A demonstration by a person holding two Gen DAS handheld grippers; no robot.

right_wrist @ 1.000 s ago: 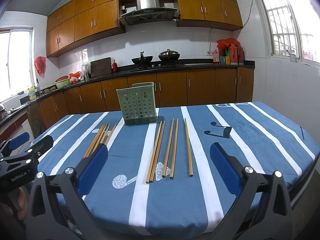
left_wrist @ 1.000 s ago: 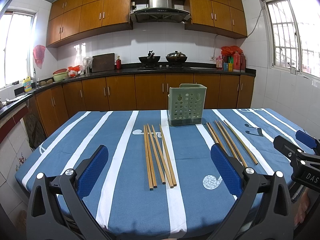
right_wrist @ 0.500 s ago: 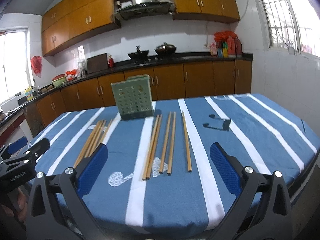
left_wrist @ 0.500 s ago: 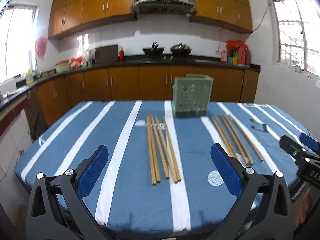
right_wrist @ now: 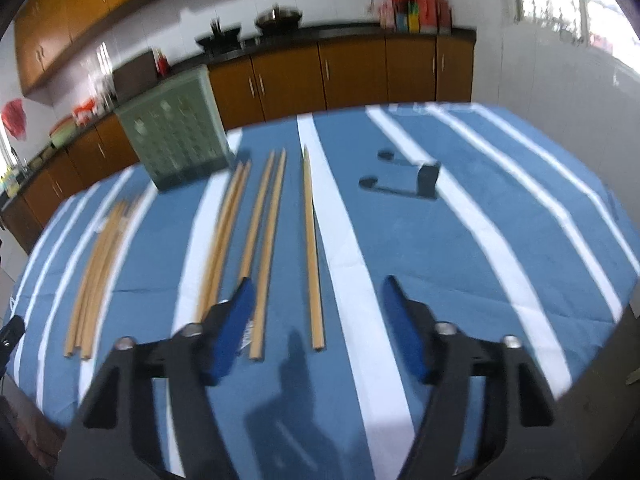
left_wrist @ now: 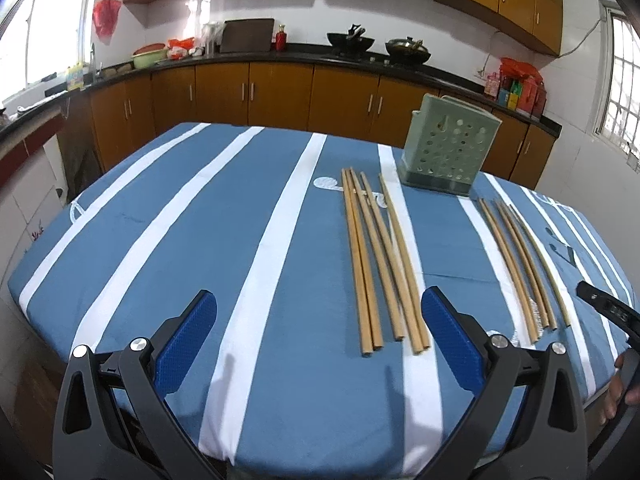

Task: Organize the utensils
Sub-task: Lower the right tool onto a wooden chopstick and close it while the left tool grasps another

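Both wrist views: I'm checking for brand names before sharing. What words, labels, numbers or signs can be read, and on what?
No text can be read.
On the right gripper: a pale marking on its black body in the left wrist view, too small.
On the red packages on the counter: labels too small.
On the yellow bottle: label blurred.
On the tablecloth: printed motifs only, no words.

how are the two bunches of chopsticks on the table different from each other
The left bunch lies on the left of the green holder; the right bunch lies on its right. The left bunch fans out from pair to pair, while the right bunch has one stick lying apart from the others. The open right gripper hovers over the right bunch; the open left gripper sits beside the left bunch. Both are bare wood, flat on the striped cloth.
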